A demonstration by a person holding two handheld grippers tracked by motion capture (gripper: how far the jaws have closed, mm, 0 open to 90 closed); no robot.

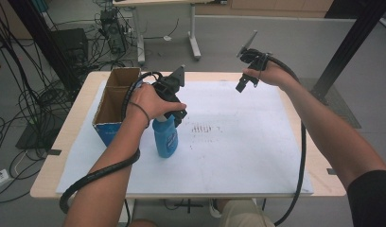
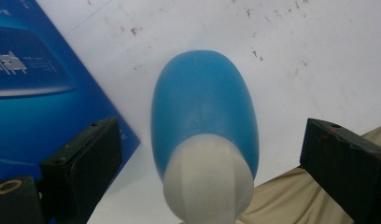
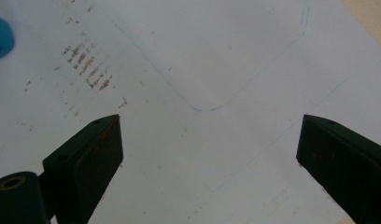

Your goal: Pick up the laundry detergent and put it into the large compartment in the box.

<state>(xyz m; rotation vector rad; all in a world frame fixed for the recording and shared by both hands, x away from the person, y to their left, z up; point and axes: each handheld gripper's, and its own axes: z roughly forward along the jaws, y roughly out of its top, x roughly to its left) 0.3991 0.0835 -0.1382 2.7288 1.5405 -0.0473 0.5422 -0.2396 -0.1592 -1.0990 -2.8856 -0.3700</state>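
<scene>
A blue bottle [image 1: 165,139] with a white top stands upright on the white sheet [image 1: 243,146], just right of the cardboard box. My left gripper [image 1: 175,115] hovers over its top, pointing down. In the left gripper view the bottle [image 2: 202,107] sits between the two black jaws, with a gap on each side. That gripper [image 2: 209,158] is open. My right gripper [image 1: 245,81] is held above the far right part of the table, well away from the bottle. In its own view it [image 3: 209,154] is open over bare sheet, with nothing between the jaws.
An open cardboard box [image 1: 113,101] with a blue printed side [image 2: 34,93] stands at the table's left, close to the bottle. Brown smudges [image 3: 88,67] mark the sheet's middle. Cables and table legs lie on the floor beyond the far edge.
</scene>
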